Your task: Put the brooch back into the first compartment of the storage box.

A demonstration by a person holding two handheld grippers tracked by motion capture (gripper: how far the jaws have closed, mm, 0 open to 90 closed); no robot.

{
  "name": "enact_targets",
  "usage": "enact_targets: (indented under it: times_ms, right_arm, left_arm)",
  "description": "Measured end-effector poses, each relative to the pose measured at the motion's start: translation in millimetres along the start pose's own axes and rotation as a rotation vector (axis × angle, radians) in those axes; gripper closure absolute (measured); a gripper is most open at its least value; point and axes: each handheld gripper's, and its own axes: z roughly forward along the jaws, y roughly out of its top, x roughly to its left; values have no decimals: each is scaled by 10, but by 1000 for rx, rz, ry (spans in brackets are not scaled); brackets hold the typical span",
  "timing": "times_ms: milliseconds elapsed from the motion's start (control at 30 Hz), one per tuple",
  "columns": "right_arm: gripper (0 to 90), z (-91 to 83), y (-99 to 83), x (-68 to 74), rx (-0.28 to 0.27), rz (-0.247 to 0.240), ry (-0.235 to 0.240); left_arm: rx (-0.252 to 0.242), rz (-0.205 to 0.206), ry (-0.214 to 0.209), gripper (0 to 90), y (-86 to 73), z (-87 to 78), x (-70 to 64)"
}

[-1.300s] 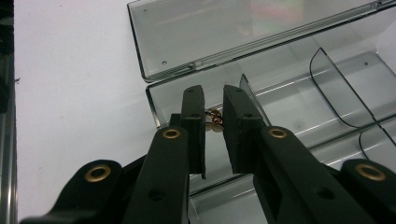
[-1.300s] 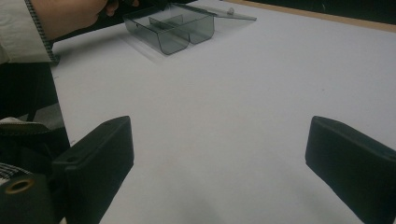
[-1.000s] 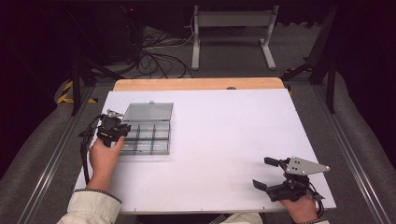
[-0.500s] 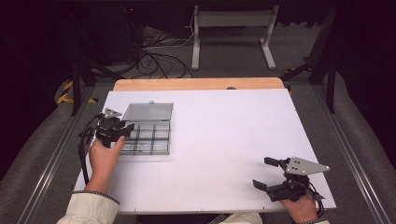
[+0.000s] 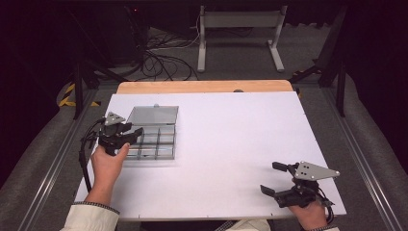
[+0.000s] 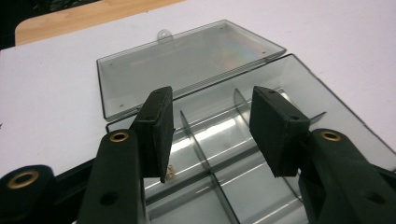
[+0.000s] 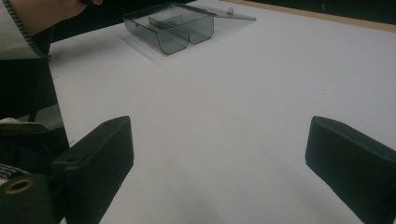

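A clear smoky plastic compartment box [image 5: 159,143] lies on the white table [image 5: 231,139] at the left. Its lid [image 5: 153,114] is swung back flat behind it. My left gripper [image 5: 132,132] hovers over the box's left side. In the left gripper view it [image 6: 217,135] stands open above the dividers [image 6: 198,149], with nothing between its pads. A tiny brass-coloured bit [image 6: 170,171] glints in a compartment under the left pad. My right gripper [image 5: 273,177] rests open near the front right corner. In the right gripper view it [image 7: 217,158] is over bare table and the box [image 7: 173,28] lies far ahead.
A wooden strip [image 5: 202,86] runs along the table's far edge. Beyond it are cables [image 5: 163,53] and a metal stand [image 5: 240,29] on the floor. A hand and sleeve [image 7: 28,23] show at the top left of the right gripper view.
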Motion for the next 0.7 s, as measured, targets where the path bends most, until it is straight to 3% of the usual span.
enact_targets:
  times_ms: [300,700]
  right_arm:
    - [85,2,1,2,-1,2,0]
    - [85,2,0,2,-2,3,0]
  left_arm:
    - [-64,36,-51,465,15,-206,-197]
    - [-134,78,-116,391,-82,-386,-471]
